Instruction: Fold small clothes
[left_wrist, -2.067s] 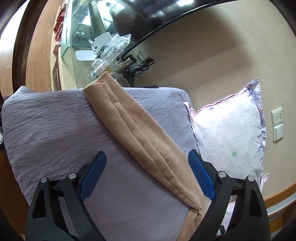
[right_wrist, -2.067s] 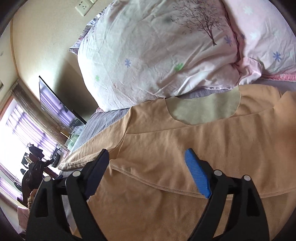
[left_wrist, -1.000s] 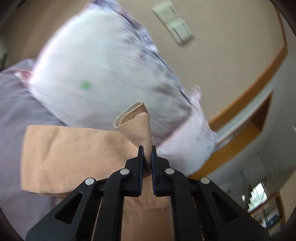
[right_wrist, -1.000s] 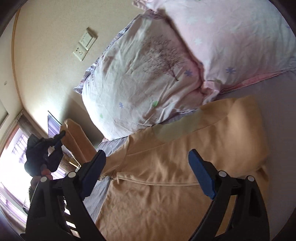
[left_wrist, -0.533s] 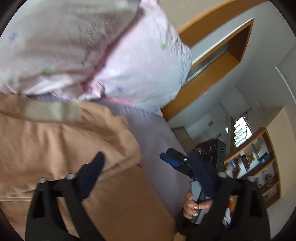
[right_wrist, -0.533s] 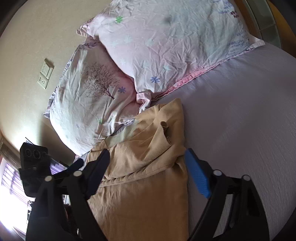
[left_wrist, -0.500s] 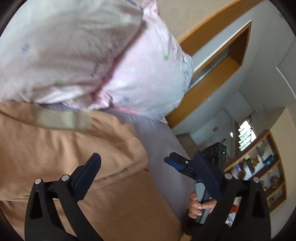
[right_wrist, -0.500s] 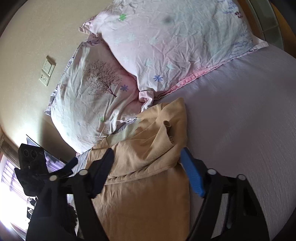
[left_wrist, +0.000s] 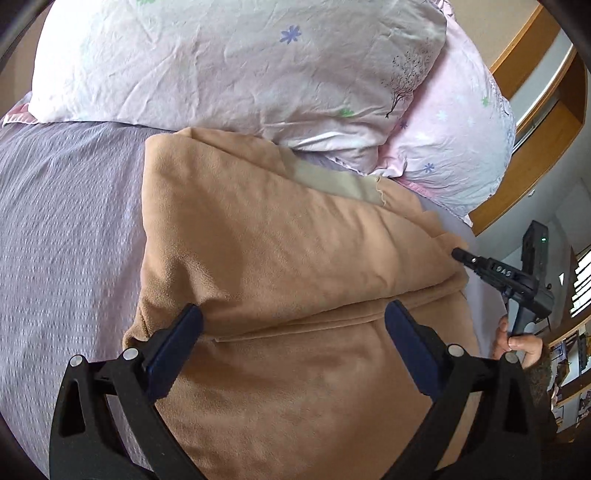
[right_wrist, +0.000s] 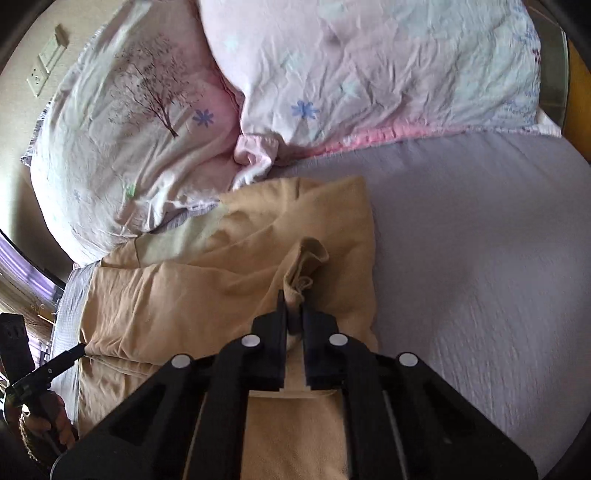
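A tan fleece garment (left_wrist: 280, 266) lies on the lilac bedsheet (left_wrist: 62, 229), one sleeve folded across its body below the pillows. My left gripper (left_wrist: 291, 332) is open just above the garment, its blue-padded fingers apart over the folded layer and empty. In the right wrist view my right gripper (right_wrist: 294, 314) is shut on a bunched cuff of the same garment (right_wrist: 207, 288) near its right edge. The right gripper also shows in the left wrist view (left_wrist: 458, 254), its tip at the garment's right edge.
Two pale floral pillows (left_wrist: 229, 62) (right_wrist: 369, 66) lie against the wall just beyond the garment. Bare bedsheet (right_wrist: 480, 258) lies to the garment's right. A wooden headboard ledge (left_wrist: 532, 92) and shelves lie past the bed's right side.
My left gripper let go of the sleeve and opened after carrying it across the garment. My right gripper came in and shut on the cuff at the right edge.
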